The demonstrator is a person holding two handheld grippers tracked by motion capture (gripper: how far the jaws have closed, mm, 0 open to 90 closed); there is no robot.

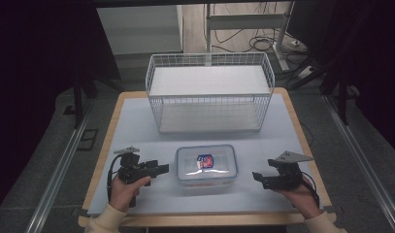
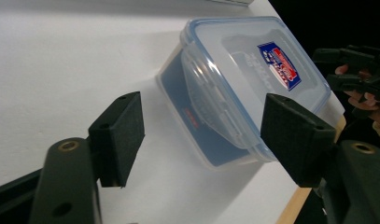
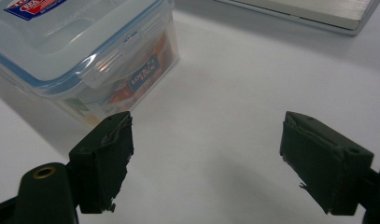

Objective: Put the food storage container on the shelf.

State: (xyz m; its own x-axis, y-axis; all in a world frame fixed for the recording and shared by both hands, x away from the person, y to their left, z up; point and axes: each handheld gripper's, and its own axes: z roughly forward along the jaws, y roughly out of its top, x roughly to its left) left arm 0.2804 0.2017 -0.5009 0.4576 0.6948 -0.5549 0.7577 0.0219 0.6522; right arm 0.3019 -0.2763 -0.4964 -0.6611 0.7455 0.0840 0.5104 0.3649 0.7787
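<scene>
The box [image 1: 206,166] is clear plastic, smooth and glossy, its lid [image 2: 257,70] edged with a blue seal and carrying a shiny printed label [image 2: 279,65]; the basket [image 1: 209,92] is thin wire coated white; the table [image 1: 137,131] has a matt, smooth white top and a pale wood edge; the jaw pads of the left gripper [image 2: 201,135] and the right gripper [image 3: 206,161] look like matt black plastic, slightly grainy, the right ones scuffed and ragged at the edges.

A white wire basket [image 1: 209,92] stands empty at the far half of the pale, wood-edged table [image 1: 137,126], its long side facing the near edge. Beyond the table lie black cables [image 1: 255,41] on the floor beside a grey metal frame leg [image 1: 281,46].
</scene>
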